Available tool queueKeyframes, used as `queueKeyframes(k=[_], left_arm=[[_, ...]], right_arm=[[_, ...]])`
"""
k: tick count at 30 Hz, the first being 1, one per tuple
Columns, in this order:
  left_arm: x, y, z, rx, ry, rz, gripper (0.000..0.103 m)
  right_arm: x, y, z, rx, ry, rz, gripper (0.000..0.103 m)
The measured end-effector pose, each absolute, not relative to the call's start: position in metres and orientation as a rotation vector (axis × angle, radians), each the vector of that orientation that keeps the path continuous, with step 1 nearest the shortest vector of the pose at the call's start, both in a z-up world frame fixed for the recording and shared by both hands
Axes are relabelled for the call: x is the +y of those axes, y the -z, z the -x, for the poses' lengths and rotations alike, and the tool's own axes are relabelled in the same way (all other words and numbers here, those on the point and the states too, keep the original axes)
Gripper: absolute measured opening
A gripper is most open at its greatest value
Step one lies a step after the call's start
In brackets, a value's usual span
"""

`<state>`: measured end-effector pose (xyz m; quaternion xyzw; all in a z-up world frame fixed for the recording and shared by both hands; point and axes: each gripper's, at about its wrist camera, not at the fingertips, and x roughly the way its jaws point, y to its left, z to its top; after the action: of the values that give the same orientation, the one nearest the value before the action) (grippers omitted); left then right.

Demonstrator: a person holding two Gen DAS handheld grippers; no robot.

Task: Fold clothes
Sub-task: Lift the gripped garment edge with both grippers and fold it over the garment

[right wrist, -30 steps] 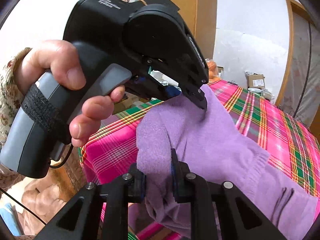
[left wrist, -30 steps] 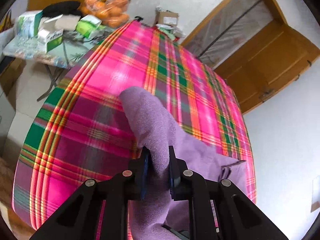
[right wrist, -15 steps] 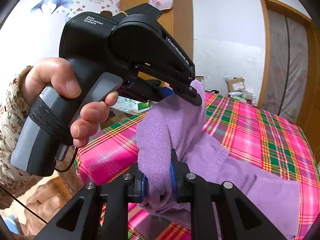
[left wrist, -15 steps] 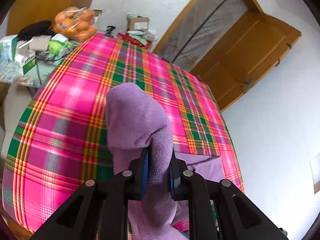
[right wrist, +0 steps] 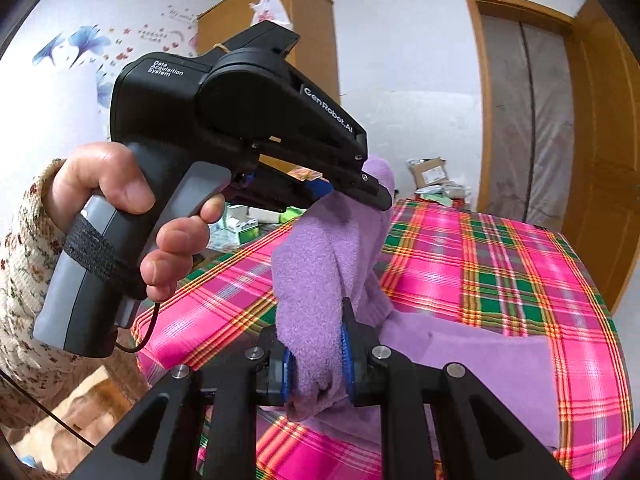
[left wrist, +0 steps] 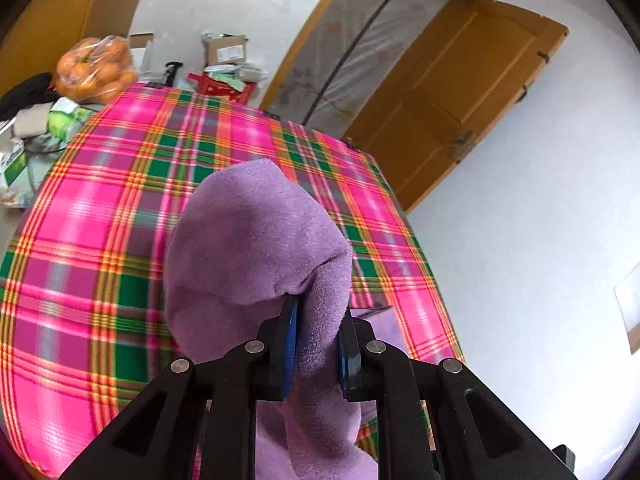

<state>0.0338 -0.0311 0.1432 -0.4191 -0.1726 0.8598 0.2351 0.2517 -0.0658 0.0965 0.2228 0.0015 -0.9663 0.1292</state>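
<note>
Both tools are clamped on the purple garment (right wrist: 328, 280): the left tool (left wrist: 316, 344) and the right tool (right wrist: 316, 364) each pinch a bunched edge, lifted above the plaid table (right wrist: 500, 248). The rest of the garment trails on the cloth. The fabric looks soft, light and limp; grip at hems or corners. The table ahead is open for laying it down.

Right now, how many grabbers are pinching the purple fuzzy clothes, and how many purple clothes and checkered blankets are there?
Grabbers pinching: 2, the left gripper and the right gripper
Purple garment: 1
Checkered cloth: 1
Total: 4
</note>
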Motion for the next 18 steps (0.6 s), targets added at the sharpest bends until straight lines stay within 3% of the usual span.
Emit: queueKeyframes(k=[18], left_arm=[[0.065,-0.141,-0.02,-0.358,-2.213,1.181,0.017]], right_arm=[[0.001,-0.095,-0.271,-0.132,2.952,-0.686,0.019]])
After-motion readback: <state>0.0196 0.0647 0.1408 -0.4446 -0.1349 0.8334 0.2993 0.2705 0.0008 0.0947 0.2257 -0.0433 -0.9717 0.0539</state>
